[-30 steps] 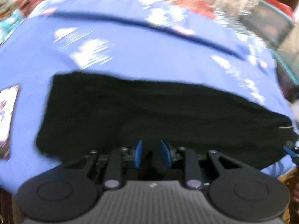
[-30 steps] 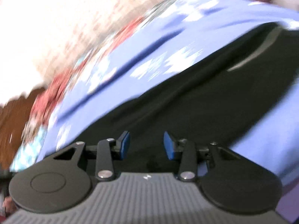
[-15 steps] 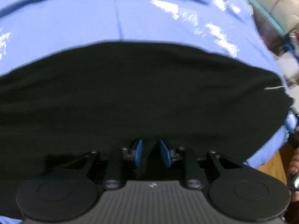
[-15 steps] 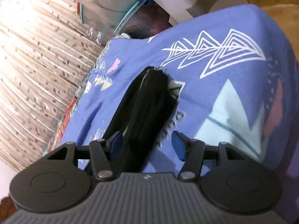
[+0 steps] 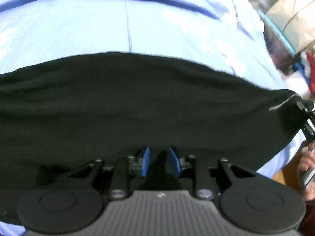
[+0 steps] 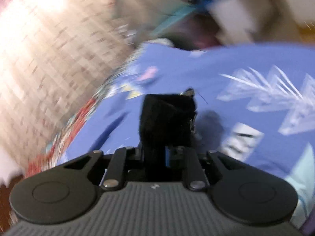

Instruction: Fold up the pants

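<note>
The black pants (image 5: 137, 102) lie spread across a blue patterned bedsheet (image 5: 98, 23). In the left wrist view my left gripper (image 5: 158, 162) is shut on the near edge of the pants, with a peak of black cloth pinched between its blue pads. In the right wrist view my right gripper (image 6: 155, 157) is shut on the end of the pants (image 6: 165, 118), and a bunch of black cloth stands up between its fingers. The right gripper also shows at the far right of the left wrist view (image 5: 307, 118), at the corner of the pants.
The blue sheet (image 6: 246, 74) has white triangle prints. A beige curtain (image 6: 49, 49) hangs beyond the bed. Boxes and clutter (image 5: 291, 19) stand at the bed's far right. A wooden floor shows at the right edge (image 5: 283, 177).
My right gripper has closed on the end of the pants, which it straddled open half a second ago. The left gripper keeps its hold and has moved little.
</note>
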`<control>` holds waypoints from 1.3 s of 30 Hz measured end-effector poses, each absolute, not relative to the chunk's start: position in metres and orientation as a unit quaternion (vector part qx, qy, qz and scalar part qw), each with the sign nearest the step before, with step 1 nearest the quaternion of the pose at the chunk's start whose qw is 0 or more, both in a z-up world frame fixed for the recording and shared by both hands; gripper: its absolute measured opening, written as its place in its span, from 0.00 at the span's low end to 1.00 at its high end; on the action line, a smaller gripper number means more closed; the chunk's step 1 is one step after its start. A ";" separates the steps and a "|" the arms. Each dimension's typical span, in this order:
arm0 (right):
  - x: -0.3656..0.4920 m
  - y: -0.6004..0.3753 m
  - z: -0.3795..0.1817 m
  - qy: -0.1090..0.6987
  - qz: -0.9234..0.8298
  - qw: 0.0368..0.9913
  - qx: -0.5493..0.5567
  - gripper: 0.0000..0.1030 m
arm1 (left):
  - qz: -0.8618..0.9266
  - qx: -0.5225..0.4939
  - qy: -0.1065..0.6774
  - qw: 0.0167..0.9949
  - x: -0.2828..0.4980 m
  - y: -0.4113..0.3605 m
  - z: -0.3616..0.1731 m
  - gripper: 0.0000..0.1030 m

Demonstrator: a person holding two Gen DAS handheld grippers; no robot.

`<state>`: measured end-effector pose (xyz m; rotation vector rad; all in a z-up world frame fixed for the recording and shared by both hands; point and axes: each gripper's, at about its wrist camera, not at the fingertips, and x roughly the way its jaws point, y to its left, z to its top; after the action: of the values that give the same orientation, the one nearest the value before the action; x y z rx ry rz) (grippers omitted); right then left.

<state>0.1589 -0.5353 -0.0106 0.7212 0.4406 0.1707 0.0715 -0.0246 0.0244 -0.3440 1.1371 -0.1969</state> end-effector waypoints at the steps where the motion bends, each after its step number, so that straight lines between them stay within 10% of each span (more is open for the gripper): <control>1: 0.156 -0.519 0.000 0.212 0.104 0.918 0.319 0.20 | -0.095 -0.172 0.530 0.825 0.070 -0.022 0.026 0.24; 10: 0.129 -0.356 -0.002 0.289 0.271 0.918 -0.005 0.21 | -0.112 -0.232 0.526 0.810 0.069 -0.013 0.020 0.26; 14: 0.106 -0.312 -0.032 0.290 0.251 0.904 -0.189 0.37 | -0.112 -0.233 0.524 0.811 0.056 -0.004 0.022 0.28; 18: 0.096 -0.324 -0.009 0.296 0.265 0.901 -0.175 0.61 | -0.105 -0.244 0.510 0.818 0.046 0.014 0.025 0.34; 29: 0.115 -0.317 -0.018 0.389 0.275 0.879 -0.031 0.61 | -0.029 -0.284 0.430 0.857 -0.049 0.115 0.047 0.43; 35: 0.092 -0.300 0.030 0.322 0.297 0.899 -0.013 0.58 | 0.094 -0.355 0.363 0.856 -0.114 0.203 0.043 0.58; 39: 0.105 -0.258 0.031 0.378 0.355 0.850 0.087 0.15 | 0.107 -0.418 0.356 0.829 -0.109 0.237 0.019 0.58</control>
<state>0.1052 -0.2580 0.0312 0.1836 0.7964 0.7477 -0.1089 0.2374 0.0189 -0.8879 0.7565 0.2268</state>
